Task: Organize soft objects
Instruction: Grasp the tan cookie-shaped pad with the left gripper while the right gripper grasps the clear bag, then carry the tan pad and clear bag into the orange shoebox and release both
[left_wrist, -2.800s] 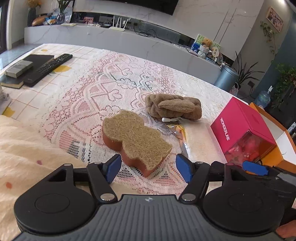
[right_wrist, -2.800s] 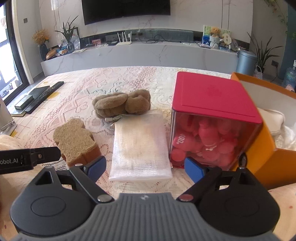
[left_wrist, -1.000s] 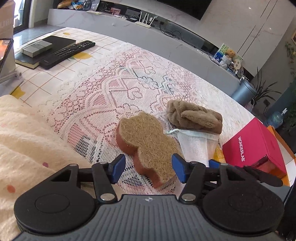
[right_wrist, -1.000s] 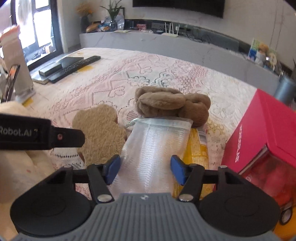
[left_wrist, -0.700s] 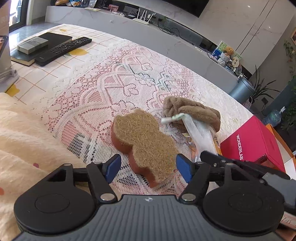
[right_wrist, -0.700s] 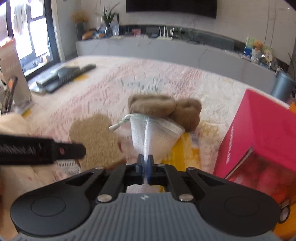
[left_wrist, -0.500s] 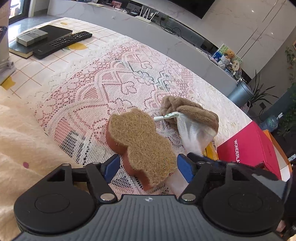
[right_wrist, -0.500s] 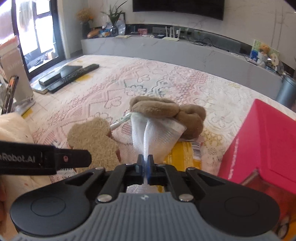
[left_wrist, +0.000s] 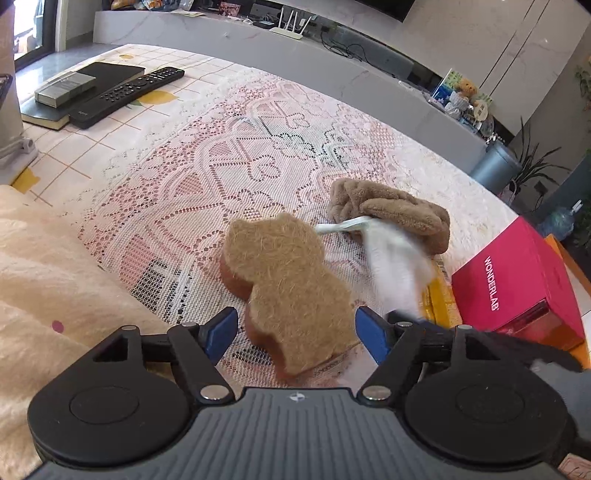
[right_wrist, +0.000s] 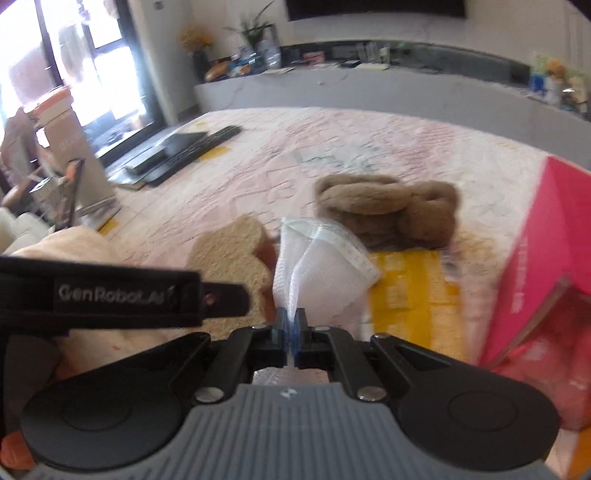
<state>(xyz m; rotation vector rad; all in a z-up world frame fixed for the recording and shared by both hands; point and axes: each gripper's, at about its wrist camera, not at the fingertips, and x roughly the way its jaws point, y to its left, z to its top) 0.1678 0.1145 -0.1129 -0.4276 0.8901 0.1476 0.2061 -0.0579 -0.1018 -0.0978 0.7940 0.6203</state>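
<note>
A brown sponge shaped like a figure eight, with a scratchy fibre top, lies on the lace cloth. Its near end sits between the blue pads of my left gripper. The jaws are opening, and a gap shows on both sides of the sponge. My right gripper is shut on the near edge of a white mesh bag, which hangs bunched and lifted; in the left wrist view the mesh bag is blurred. Behind it lies a brown fluffy cloth, seen too as the cloth.
A pink box stands to the right, with a flat yellow packet on the table between it and the bag. A remote and a dark book lie far left. A cream blanket covers the near left.
The right gripper shut on the flat mesh bag's near edge and raised it, so it now hangs bunched. The left jaws widened around the sponge.
</note>
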